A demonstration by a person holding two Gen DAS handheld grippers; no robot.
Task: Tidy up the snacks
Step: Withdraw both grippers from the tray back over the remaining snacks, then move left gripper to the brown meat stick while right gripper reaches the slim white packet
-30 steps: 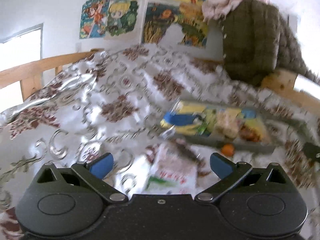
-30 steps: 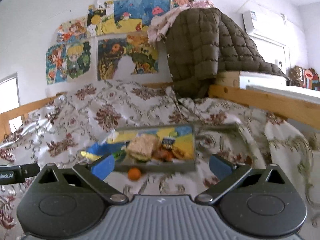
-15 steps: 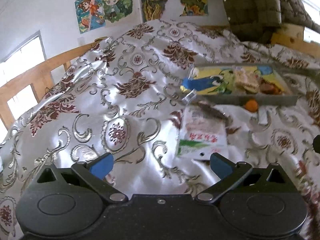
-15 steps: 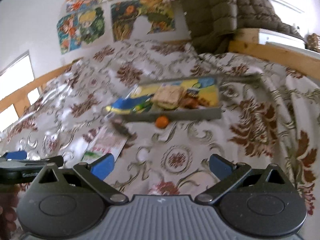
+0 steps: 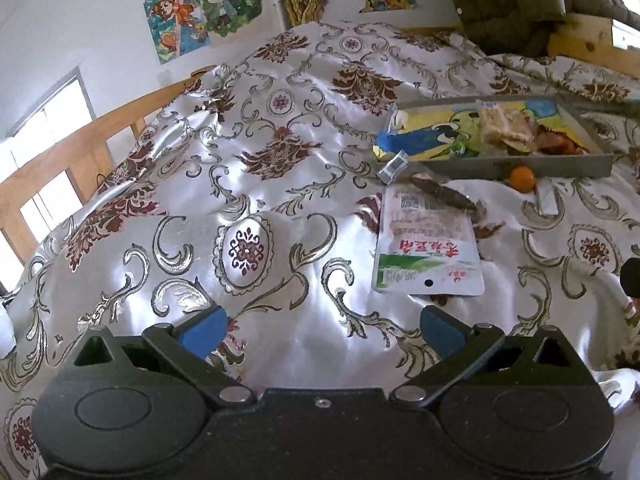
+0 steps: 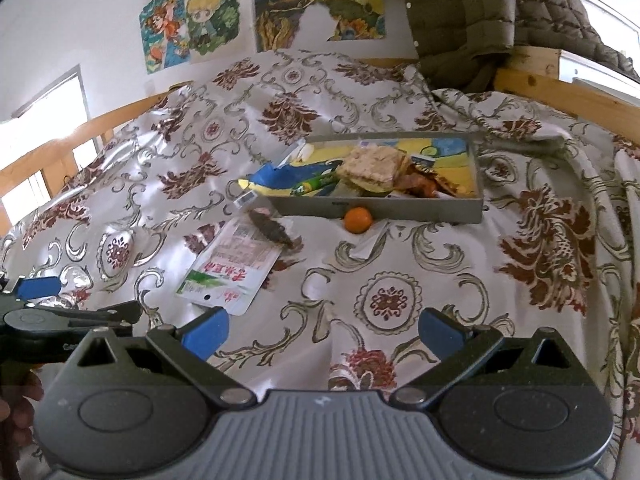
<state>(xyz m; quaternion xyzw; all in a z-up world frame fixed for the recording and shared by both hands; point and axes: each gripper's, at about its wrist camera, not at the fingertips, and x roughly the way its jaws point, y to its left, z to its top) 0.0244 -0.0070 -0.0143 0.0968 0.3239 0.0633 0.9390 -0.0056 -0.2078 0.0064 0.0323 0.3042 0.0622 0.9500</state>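
A grey tray [image 5: 560, 166] [image 6: 400, 209] lies on the patterned bedspread, holding a yellow-blue snack bag [image 6: 292, 178], a wrapped cracker stack [image 6: 374, 168] and other packets. In front of it sit a small orange [image 5: 522, 179] [image 6: 358, 220], a dark brown wrapped snack [image 5: 448, 194] [image 6: 272, 228] and a flat white pouch [image 5: 428, 256] [image 6: 230, 270]. My left gripper [image 5: 322, 330] is open, low over the bedspread, with the pouch just ahead to the right. My right gripper [image 6: 322, 330] is open too, nothing between its fingers; the left gripper [image 6: 38, 300] shows at its left edge.
A shiny white bedspread [image 5: 260, 184] with maroon and silver patterns covers the bed. A wooden rail [image 5: 100, 128] runs along the left, a wooden ledge [image 6: 560, 84] at the right with a dark quilted jacket [image 6: 460, 12] hanging over it. Posters [image 6: 200, 20] cover the wall.
Both grippers have tilted downward and drawn back from the tray, so the pouch, orange and more bedspread now show. Both stay open; nothing on the bed has moved.
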